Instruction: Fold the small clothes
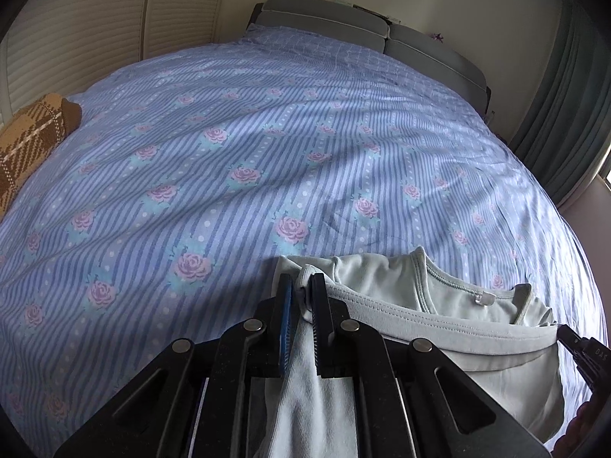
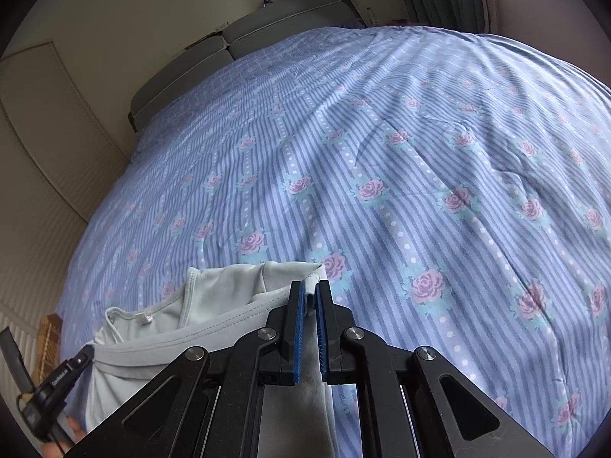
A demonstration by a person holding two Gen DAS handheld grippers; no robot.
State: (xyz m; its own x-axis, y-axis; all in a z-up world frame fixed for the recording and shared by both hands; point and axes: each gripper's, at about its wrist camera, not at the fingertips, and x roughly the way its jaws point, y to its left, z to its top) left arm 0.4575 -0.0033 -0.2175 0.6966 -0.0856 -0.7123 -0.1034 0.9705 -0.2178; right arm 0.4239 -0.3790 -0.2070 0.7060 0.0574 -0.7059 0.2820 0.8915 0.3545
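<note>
Pale grey-green top point(image 1: 458, 328), held at the near edge of a bed; its neckline with a small label faces up, and its far portion appears to rest on the blue striped, rose-printed bedspread point(image 1: 229, 160). Left gripper point(image 1: 301, 297): jaws clenched on one corner of the hem, with cloth bunched between the blue pads and hanging down below them. Right gripper point(image 2: 310, 297): jaws likewise clamped on the opposite corner, fabric trailing beneath. The hem band runs taut between the two grips, parallel to the bed's near edge.

Step in hand, as judged from the posture: the bottom hem is raised and carried toward the neckline, the lengthwise fold of the garment. The next move calls for both grippers to travel forward together at equal height, lay the hem just beside the collar with edges aligned, and only then release; unequal travel would skew the fold, and slack may wrinkle the layer beneath.

Surroundings: a brown plaid cushion point(image 1: 34, 141) lies at the bedspread's left margin, well apart from the top; a grey headboard point(image 1: 328, 26) stands at the far end. No container appears in either view.
</note>
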